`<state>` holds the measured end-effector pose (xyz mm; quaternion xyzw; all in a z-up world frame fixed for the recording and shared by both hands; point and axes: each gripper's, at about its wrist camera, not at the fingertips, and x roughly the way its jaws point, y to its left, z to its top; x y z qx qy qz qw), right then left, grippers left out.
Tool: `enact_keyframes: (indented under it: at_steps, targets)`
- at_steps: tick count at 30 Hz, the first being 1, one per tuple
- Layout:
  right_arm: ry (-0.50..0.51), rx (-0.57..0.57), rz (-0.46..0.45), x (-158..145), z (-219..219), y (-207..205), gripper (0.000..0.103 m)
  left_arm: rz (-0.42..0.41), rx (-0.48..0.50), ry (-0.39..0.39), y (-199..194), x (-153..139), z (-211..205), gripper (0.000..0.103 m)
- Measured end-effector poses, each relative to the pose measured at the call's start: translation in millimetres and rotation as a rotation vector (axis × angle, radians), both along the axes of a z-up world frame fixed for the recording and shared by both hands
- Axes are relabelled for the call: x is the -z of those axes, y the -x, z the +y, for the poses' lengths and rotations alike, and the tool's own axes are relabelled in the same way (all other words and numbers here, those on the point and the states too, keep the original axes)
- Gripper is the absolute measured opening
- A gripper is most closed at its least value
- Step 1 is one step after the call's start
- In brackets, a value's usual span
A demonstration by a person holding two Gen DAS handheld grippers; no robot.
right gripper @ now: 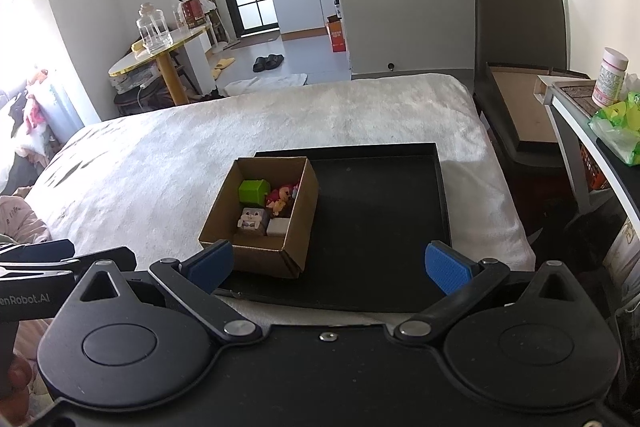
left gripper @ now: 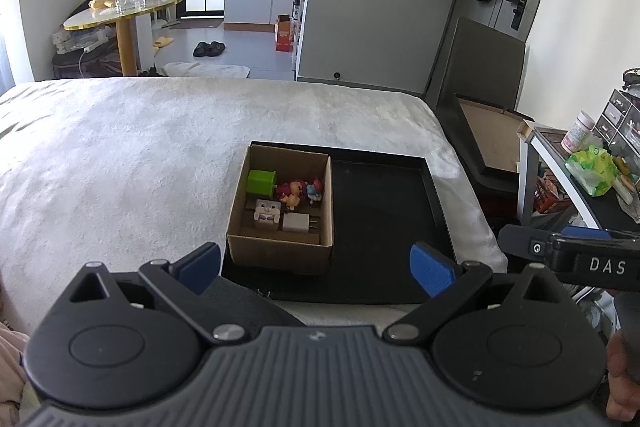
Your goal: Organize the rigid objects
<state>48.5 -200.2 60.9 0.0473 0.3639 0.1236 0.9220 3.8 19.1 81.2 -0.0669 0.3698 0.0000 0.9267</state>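
A cardboard box is seen standing on the left part of a black tray, which lies on a white blanket-covered bed. Inside the box, a green cube is set at the far left corner, small colourful figurines just right of it, a grey rabbit-faced block at the near left, and a white charger plug beside that block. The rest of the tray, right of the box, is bare.

The left gripper is held near the box's front edge, its blue pads set wide apart with nothing between them. The right gripper is likewise spread and empty, held at the tray's near edge.

From the left wrist view, the plug's prongs and a blue-haired figurine are shown; in the right wrist view these are hidden by the box's right wall, and only the top of the plug is seen. The outer right wall of the box is shown only in the right wrist view.
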Motion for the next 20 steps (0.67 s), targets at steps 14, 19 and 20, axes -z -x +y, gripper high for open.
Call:
enact_keyframes:
  at_steps: [14, 19, 20]
  targets:
    - [0.003, 0.002, 0.007, 3.5, 0.2, -0.5, 0.103, -0.001, 0.016, 0.004, -1.8, 2.8, -3.4, 0.1]
    - [0.003, 0.002, 0.008, 4.0, -0.3, -0.9, 0.103, -0.004, 0.014, 0.004, -1.8, 2.8, -4.1, 0.1]
    - [0.004, 0.001, 0.008, 4.0, -0.4, -0.9, 0.103, -0.005, 0.012, 0.004, -1.7, 2.7, -3.9, 0.1]
